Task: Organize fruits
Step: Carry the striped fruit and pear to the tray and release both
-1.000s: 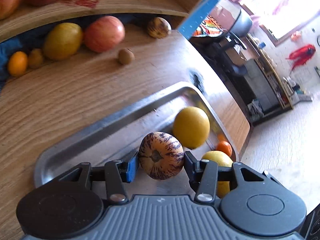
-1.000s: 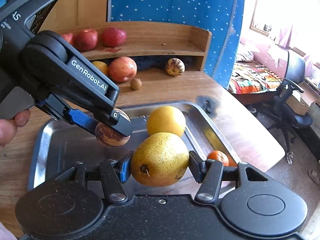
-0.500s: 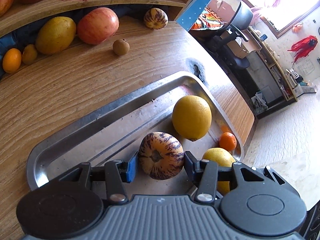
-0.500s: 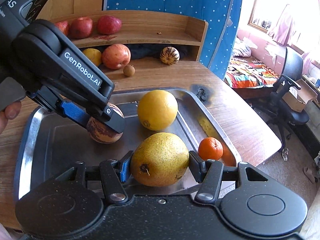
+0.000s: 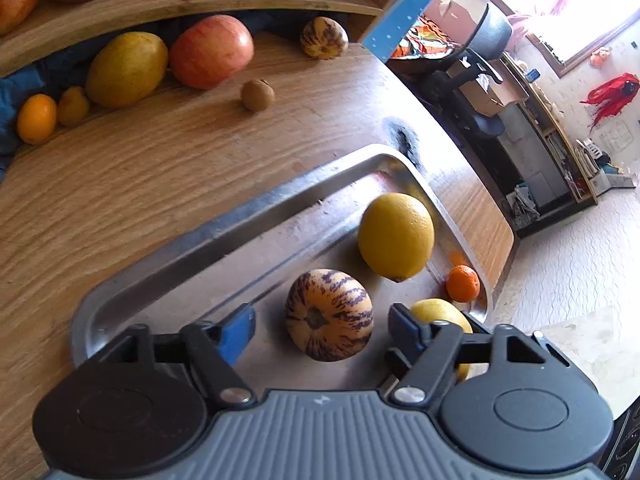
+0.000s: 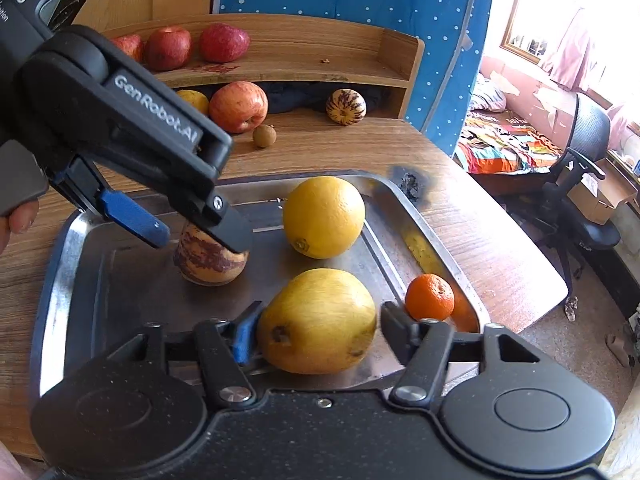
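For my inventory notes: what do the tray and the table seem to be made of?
Tray: apparently stainless steel, brushed grey with a shiny rim that mirrors the fruit. Table: wood or wood-look laminate; brown grain lines show, and I cannot tell which.

a blue dotted curtain (image 6: 360, 20) hangs at the far wall; right, a bright window (image 6: 560, 12), office chair (image 6: 588, 184), pale floor (image 5: 568, 264).

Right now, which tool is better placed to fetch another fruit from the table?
Left. The left tool is open, with the striped fruit resting free on the tray. The right tool closely brackets the pear, so it looks occupied.
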A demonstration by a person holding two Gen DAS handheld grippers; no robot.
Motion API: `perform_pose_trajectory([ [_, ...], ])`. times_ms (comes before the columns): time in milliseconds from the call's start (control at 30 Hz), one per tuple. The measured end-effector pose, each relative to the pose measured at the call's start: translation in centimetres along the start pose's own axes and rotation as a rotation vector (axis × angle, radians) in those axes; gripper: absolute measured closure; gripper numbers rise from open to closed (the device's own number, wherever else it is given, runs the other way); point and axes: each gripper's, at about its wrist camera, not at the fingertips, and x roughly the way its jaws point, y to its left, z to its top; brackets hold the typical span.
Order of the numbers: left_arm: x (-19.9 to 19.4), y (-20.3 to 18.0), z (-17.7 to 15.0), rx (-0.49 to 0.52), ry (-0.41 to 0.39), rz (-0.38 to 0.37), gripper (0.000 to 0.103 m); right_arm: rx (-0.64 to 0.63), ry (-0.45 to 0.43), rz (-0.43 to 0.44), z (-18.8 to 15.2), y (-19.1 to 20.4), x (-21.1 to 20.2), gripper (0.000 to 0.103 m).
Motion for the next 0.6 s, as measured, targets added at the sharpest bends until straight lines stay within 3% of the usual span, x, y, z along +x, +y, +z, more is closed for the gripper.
perform_pose_trajectory([
  [367,-3.3,2.4,-1.4,0.025,0.021,0.103,0.003,0.003,0.026,0.060,0.4,0.4,-1.3,0.004],
  [600,-5.5,4.8,-2.0,0.009,0.050,0.192,0.001,-0.010,0.094,0.096,0.7,1.2,-2.7,0.002],
])
